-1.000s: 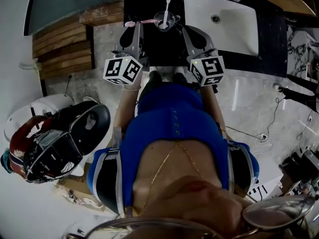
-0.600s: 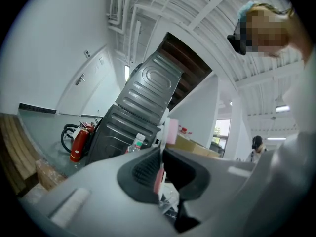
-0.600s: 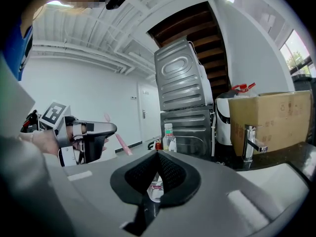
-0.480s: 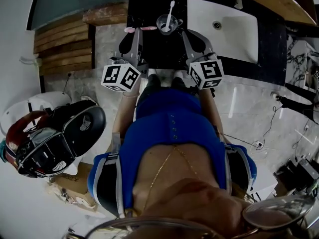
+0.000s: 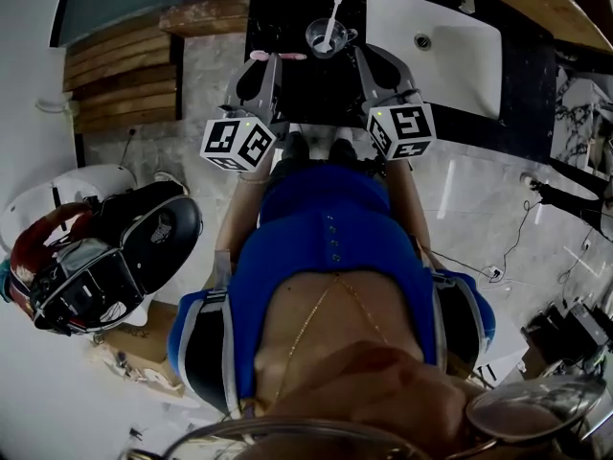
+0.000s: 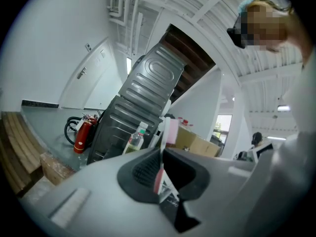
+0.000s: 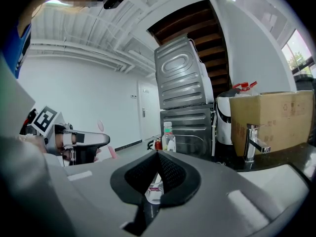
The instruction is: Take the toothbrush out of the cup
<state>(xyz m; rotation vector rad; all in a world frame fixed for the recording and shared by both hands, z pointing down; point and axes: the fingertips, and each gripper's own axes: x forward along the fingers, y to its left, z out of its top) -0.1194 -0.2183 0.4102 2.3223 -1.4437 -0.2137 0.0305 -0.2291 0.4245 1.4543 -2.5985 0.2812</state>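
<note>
A clear cup [image 5: 326,38] stands on the dark counter [image 5: 316,89] with a white toothbrush [image 5: 334,12] upright in it. My left gripper [image 5: 271,58] is just left of the cup and shut on a pink toothbrush [image 5: 278,56], which lies crosswise in the head view and shows edge-on between the jaws [image 6: 164,144]. My right gripper [image 5: 362,56] is just right of the cup, shut with nothing seen between its jaws. The cup [image 7: 153,190] shows low, beyond them. The right gripper view also shows the left gripper [image 7: 81,141] with the pink toothbrush [image 7: 107,144].
A white sink [image 5: 460,51] lies right of the cup, its faucet [image 7: 254,142] by a cardboard box [image 7: 274,120]. A bottle [image 6: 134,140] stands behind the cup. Wooden boards [image 5: 120,84] and a helmet-like bundle [image 5: 96,257] lie on the floor at the left.
The head view has shifted slightly. Both grippers keep their places beside the cup, the left still holding the pink toothbrush. The white toothbrush stays in the cup.
</note>
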